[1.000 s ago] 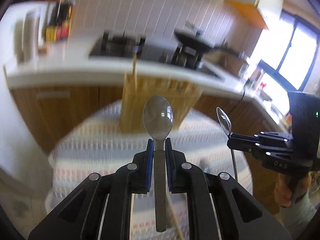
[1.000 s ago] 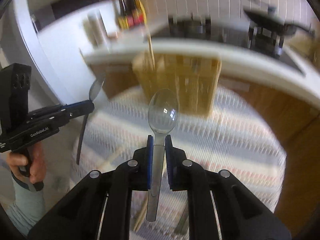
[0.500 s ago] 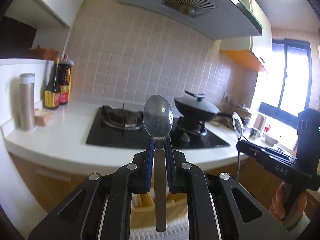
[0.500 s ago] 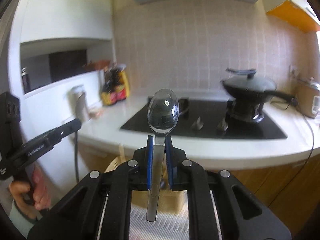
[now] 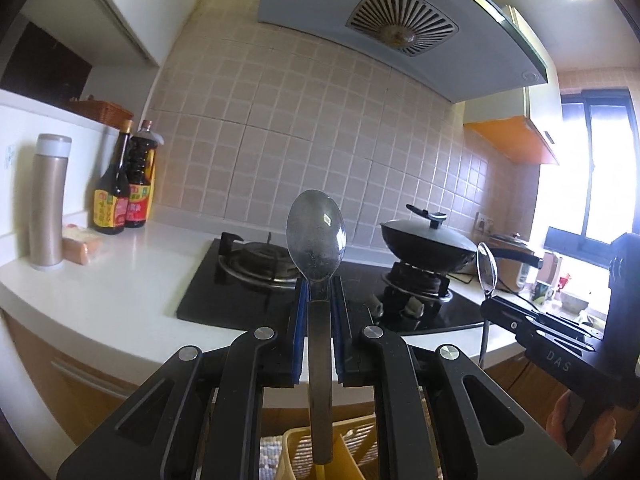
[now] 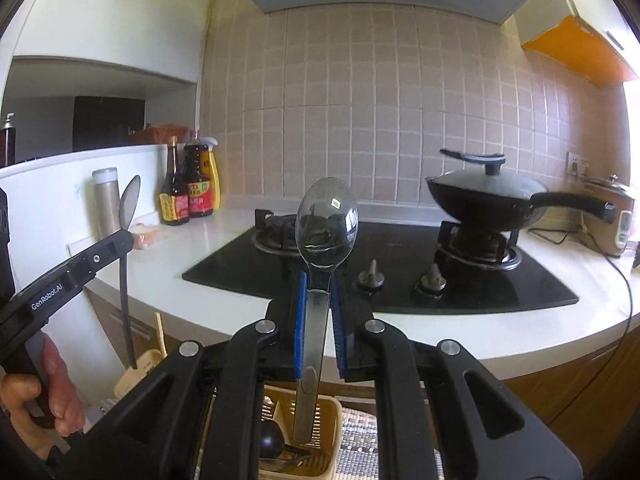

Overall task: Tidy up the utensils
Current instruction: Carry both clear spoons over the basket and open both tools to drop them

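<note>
While gripped: "GenRobot.AI" hand-held gripper (image 6: 120, 236)

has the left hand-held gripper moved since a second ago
Yes. The left hand-held gripper tilted upward: the yellow utensil basket dropped from frame center to the bottom edge.

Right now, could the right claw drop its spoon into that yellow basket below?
Probably yes. The right claw grips its spoon upright, handle tip hanging just above the yellow basket, with nothing between them. The dark ladle inside leaves room.
</note>
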A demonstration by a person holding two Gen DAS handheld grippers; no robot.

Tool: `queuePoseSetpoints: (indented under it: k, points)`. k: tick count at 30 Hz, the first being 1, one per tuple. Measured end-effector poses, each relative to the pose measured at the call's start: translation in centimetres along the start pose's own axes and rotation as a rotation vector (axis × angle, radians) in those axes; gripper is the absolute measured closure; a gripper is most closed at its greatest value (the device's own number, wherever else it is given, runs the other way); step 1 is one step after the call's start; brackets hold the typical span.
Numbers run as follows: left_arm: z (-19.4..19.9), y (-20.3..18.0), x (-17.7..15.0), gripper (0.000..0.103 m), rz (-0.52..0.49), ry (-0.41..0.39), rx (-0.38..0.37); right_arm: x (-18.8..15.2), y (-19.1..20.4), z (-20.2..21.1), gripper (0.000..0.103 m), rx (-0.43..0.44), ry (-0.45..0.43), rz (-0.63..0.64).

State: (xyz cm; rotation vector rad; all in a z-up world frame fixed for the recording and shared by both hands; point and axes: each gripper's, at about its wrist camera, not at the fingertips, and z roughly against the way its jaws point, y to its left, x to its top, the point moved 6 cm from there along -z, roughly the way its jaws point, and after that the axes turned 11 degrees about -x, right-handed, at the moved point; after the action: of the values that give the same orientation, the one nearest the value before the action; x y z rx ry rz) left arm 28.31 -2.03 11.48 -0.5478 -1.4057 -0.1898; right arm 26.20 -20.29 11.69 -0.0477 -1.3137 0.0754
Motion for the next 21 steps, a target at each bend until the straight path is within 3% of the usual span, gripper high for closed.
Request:
queuePoseSetpoints:
  k: [13, 15, 17, 20, 21]
  points:
    - [0.4, 0.2, -2.9, 0.093, 0.003, -0.001, -0.033, -3.0, -0.2, -0.3, 0.092, 0.043, 0.041, 0.005]
    - [0.7, 0.2, -3.1, 0.085, 0.018, 0.008, -0.049, -3.5, -0.3, 0.1, 0.091, 0.054, 0.061, 0.003]
    - [1.4, 0.2, -3.2, 0.073, 0.026, 0.011, -0.05, -3.7, -0.6, 0.6, 0.079, 0.071, 0.082, -0.012]
    - [2.6, -0.1, -3.0, 0.07, 0.019, 0.023, -0.052, -4.0, -1.4, 1.7, 0.062, 0.086, 0.101, -0.042]
    - [3.0, -0.3, -2.9, 0.068, 0.02, 0.029, -0.058, -4.0, -1.7, 2.4, 0.062, 0.09, 0.107, -0.053]
